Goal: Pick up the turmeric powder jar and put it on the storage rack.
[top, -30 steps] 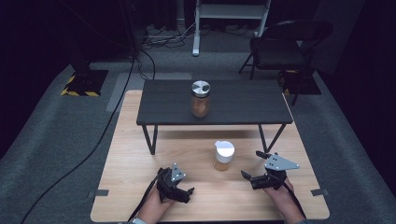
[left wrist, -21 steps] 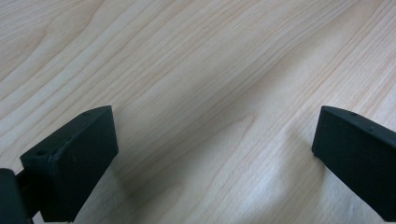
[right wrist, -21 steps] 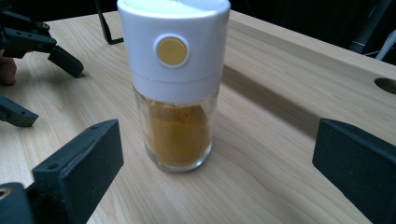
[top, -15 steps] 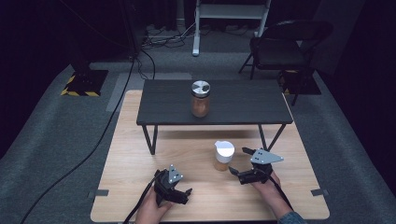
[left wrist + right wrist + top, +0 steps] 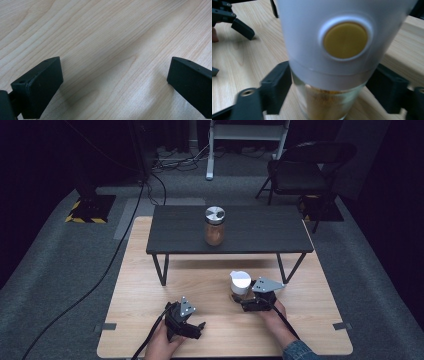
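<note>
Spice jar [image 5: 239,284] with white cap stands upright on wooden bench [image 5: 135,285], below dark shelf. Right gripper [image 5: 248,303] fingers have just been closing, clamp glass body low, under cap, for secure lift. Left gripper [image 5: 192,329] fingers open, empty, resting aside.
</note>
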### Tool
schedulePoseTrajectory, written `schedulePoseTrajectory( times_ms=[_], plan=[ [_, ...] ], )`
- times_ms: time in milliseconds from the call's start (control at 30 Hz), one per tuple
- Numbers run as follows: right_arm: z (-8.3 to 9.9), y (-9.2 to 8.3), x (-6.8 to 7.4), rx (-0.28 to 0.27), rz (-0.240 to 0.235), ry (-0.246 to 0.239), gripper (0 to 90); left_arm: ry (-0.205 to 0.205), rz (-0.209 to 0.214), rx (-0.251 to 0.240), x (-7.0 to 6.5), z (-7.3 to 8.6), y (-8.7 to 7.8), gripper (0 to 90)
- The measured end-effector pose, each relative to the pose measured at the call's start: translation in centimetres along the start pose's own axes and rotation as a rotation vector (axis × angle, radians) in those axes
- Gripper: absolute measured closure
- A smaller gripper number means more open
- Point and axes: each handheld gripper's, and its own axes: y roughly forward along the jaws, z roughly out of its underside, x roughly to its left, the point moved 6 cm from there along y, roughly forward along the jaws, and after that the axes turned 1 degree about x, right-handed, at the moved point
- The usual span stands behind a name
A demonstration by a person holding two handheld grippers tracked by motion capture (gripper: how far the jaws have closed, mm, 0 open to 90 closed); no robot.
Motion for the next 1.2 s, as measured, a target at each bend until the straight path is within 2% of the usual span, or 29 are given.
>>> schedulePoseTrajectory(
  times_ms=[100,333,433,500,567,633,700,733,767,800,833,933,1000,1133,1200],
  plan=[
    [0.0,0.2,-0.1,-0.005,-0.008,0.013,29.6,0.0,0.0,0.0,0.0,0.0,0.0,0.1],
    [-0.2,0.1,0.0,0.001,-0.01,-0.002,30.0,0.0,0.0,0.0,0.0,0.0,0.0,0.0],
    [-0.6,-0.2,-0.1,0.02,-0.031,0.001,30.0,0.0,0.0,0.0,0.0,0.0,0.0,0.1],
    [-1.2,-1.0,-0.3,0.013,-0.054,0.009,30.1,0.0,0.0,0.001,0.0,0.0,0.0,0.1],
    [-1.4,-1.5,-0.4,0.002,-0.054,0.013,30.1,0.0,0.0,0.0,0.0,0.0,0.0,0.0],
    [-2.7,-2.8,-0.4,0.005,-0.056,-0.005,30.1,-0.002,0.001,0.001,0.0,0.0,0.0,0.0],
    [-3.7,-3.7,-0.3,0.013,-0.057,-0.043,30.1,-0.002,0.001,0.001,0.0,0.0,0.0,0.0],
    [-3.7,-3.7,-0.3,0.013,-0.057,-0.043,30.1,-0.002,0.001,0.001,0.0,0.0,0.0,0.0],
    [-4.7,-4.7,-0.3,0.005,-0.065,-0.056,30.1,0.0,0.002,-0.001,0.0,0.0,0.0,0.0],
    [-4.7,-4.7,-0.3,0.005,-0.065,-0.056,30.1,0.0,0.002,-0.001,0.0,0.0,0.1,0.0],
    [-5.8,-5.7,-0.3,-0.006,-0.079,-0.04,30.1,-0.003,0.001,0.001,0.0,0.0,0.1,0.0],
    [-6.7,-6.4,-0.3,-0.009,-0.087,-0.036,30.1,-0.002,0.002,-0.001,0.0,0.0,0.1,0.1],
    [-8.5,-7.5,-0.3,-0.013,-0.083,-0.034,30.1,-0.001,0.002,0.0,0.0,-0.1,0.1,0.1],
    [-10.7,-8.9,-0.7,-0.042,-0.068,-0.014,30.1,-0.001,0.002,0.0,0.0,-0.1,0.1,0.0],
    [-11.1,-9.1,-0.8,-0.048,-0.063,-0.011,30.1,-0.001,0.002,-0.001,0.0,0.0,0.1,0.0]
  ],
)
